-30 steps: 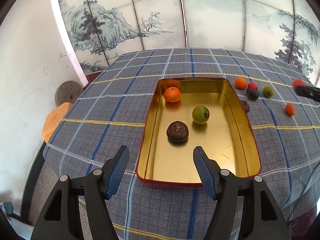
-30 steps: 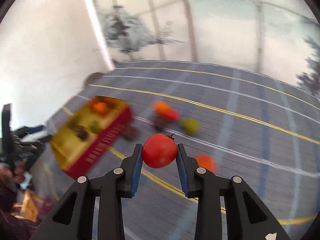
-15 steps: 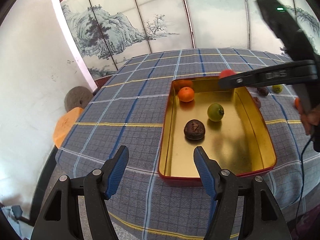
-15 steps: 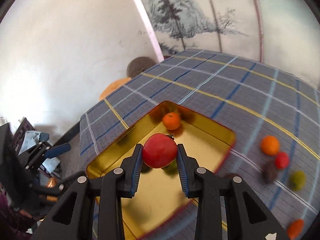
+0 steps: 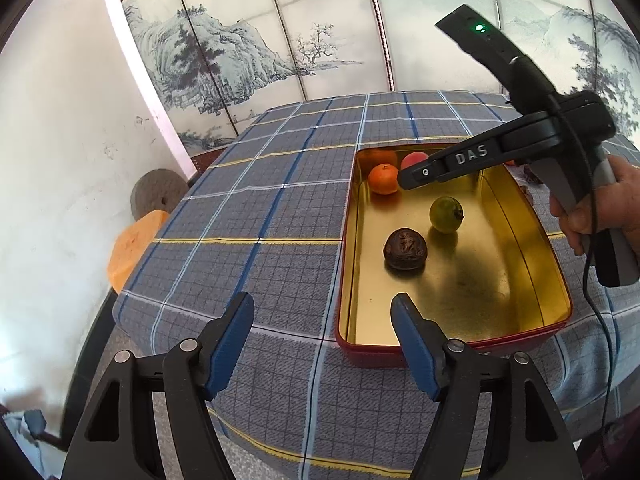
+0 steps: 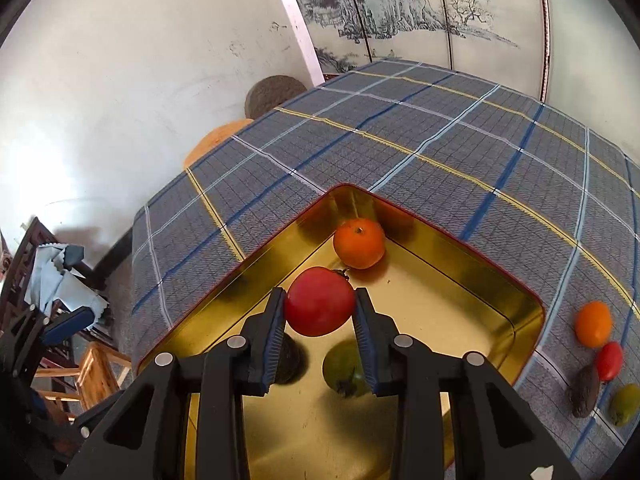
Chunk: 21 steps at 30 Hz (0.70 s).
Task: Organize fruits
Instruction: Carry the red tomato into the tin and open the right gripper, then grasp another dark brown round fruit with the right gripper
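A gold tray with a red rim (image 5: 558, 312) (image 6: 532, 300) lies on the checked tablecloth. In it are an orange (image 5: 383, 179) (image 6: 359, 243), a green fruit (image 5: 446, 214) (image 6: 346, 372) and a dark brown wrinkled fruit (image 5: 405, 249) (image 6: 286, 364). My right gripper (image 6: 320, 312) (image 5: 408, 170) is shut on a red tomato (image 6: 319, 301) (image 5: 414, 159) and holds it over the tray's far corner, beside the orange. My left gripper (image 5: 322, 344) is open and empty, above the table's near edge, left of the tray's near end.
On the cloth outside the tray lie an orange fruit (image 6: 593, 323), a small red fruit (image 6: 609, 361), a dark fruit (image 6: 585, 391) and a green fruit (image 6: 624, 404). A painted screen (image 5: 280, 40) stands behind the table. A round stone (image 5: 158, 194) and orange stool (image 5: 134, 246) sit left.
My right gripper has carried the tomato from over the loose fruits to the tray's far corner and lowered it near the orange. The left gripper has drifted left and stayed open.
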Tool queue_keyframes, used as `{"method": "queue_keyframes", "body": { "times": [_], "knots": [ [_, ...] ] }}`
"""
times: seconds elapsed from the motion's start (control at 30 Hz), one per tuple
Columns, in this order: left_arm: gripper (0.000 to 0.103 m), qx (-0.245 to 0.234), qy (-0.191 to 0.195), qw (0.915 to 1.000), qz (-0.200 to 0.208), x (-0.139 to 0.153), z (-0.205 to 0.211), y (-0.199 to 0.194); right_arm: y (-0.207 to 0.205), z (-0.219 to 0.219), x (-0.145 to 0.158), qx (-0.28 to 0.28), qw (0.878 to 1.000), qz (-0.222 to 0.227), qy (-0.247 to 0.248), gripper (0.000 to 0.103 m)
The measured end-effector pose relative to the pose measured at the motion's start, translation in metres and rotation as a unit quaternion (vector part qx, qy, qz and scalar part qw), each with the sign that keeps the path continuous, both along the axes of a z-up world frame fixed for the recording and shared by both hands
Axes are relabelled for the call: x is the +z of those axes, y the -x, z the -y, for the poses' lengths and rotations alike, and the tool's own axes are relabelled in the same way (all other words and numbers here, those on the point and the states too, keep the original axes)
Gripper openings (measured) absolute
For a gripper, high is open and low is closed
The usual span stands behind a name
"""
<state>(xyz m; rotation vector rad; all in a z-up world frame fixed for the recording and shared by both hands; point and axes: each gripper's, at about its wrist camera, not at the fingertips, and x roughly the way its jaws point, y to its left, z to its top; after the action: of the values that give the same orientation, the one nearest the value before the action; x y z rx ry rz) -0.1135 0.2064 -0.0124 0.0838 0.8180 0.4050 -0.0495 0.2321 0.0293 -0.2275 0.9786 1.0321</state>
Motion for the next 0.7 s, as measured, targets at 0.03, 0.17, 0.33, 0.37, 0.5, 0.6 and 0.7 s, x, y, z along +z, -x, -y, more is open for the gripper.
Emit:
{"method": "queue_keyframes", "body": {
  "times": [0.03, 0.17, 0.33, 0.37, 0.5, 0.6, 0.7],
  "knots": [
    [0.072, 0.0, 0.0, 1.0, 0.0, 0.0, 0.0, 0.0, -0.001, -0.002, -0.001, -0.001, 1.0, 0.001, 0.003, 0.031],
    [0.073, 0.0, 0.003, 1.0, -0.002, -0.002, -0.001, 0.001, -0.003, -0.007, -0.004, -0.003, 1.0, 0.001, 0.007, 0.032],
    [0.073, -0.003, 0.003, 1.0, -0.006, -0.004, 0.002, 0.002, -0.006, -0.011, -0.001, -0.008, 1.0, 0.004, -0.001, 0.032],
    [0.073, -0.003, 0.002, 1.0, -0.007, -0.004, 0.003, 0.001, -0.006, -0.011, 0.001, -0.01, 1.0, 0.005, -0.005, 0.032],
    [0.073, -0.003, -0.003, 1.0, -0.002, -0.001, 0.004, 0.003, -0.001, 0.008, 0.015, -0.014, 0.999, 0.008, -0.038, 0.036],
    [0.074, -0.003, -0.002, 1.0, 0.004, 0.003, 0.003, 0.005, 0.01, 0.049, 0.026, -0.027, 0.997, 0.017, -0.069, 0.04],
    [0.074, -0.008, 0.002, 0.9999, 0.008, 0.004, 0.004, 0.005, 0.023, 0.107, 0.03, -0.046, 0.995, 0.045, -0.071, 0.041]
  ]
}}
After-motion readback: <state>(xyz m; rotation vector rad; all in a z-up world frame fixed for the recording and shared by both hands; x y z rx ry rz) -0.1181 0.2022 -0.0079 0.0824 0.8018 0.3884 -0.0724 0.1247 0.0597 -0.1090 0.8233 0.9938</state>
